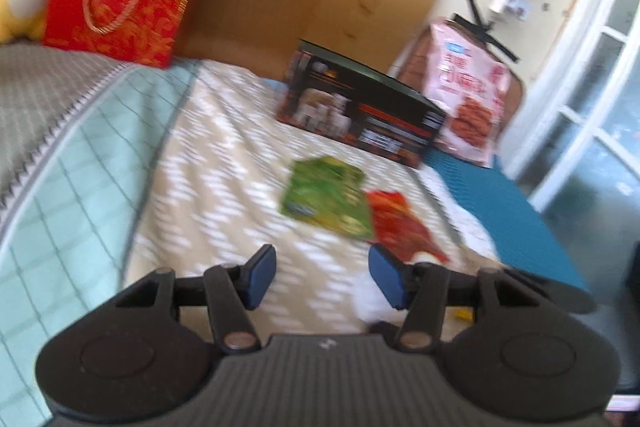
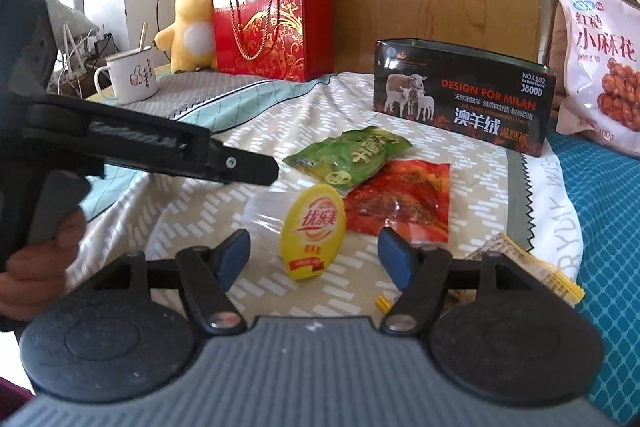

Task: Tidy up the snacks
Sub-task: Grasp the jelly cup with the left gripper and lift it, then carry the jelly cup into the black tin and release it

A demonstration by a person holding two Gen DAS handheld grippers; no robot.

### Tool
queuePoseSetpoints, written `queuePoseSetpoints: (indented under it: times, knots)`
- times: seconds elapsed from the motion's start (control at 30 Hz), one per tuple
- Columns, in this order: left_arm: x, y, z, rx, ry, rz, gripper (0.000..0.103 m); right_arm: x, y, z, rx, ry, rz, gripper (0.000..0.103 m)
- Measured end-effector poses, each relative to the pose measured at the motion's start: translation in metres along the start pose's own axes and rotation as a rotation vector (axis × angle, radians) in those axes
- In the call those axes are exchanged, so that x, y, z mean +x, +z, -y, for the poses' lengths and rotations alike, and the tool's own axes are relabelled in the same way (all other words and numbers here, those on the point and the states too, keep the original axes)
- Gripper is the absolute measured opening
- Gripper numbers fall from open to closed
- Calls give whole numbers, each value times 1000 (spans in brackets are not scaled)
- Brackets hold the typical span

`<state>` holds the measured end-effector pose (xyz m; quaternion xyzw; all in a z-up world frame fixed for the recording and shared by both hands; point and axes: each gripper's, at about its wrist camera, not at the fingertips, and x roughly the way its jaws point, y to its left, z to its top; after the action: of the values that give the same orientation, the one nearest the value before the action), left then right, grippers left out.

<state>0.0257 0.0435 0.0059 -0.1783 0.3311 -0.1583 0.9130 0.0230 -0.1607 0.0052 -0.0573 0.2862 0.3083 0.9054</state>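
Yellow jelly cup [image 2: 313, 231] upright, lid toward camera

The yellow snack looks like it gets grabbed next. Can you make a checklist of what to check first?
1. Right gripper open: ok.
2. Yellow snack lined up between its fingers: ok.
3. Yellow snack apart from the red packet: cannot tell, their edges look very close.
4. Left gripper open and holding nothing: ok.
5. Black box open on top for snacks: ok.
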Motion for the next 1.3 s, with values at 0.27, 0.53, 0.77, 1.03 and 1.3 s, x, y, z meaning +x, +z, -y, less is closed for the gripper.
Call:
queuePoseSetpoints:
  times: [0.27,0.53,0.77,1.03,1.3]
  knots:
    - [5,2,7,-57,-114,-83,52,2,-1,-10,-73,19,-10,61]
    - [-1,1,16,-46,-174,-116,52,1,0,-9,-57,27,-11,61]
    - [14,1,18,-56,-177,-152,50,-7,-5,-6,-32,21,2,54]
    - [24,55,35,16,-197,-106,47,-15,24,11,-24,-11,86,51]
    - [98,163,56,53,-158,18,47,18,120,79,-64,-70,181,47]
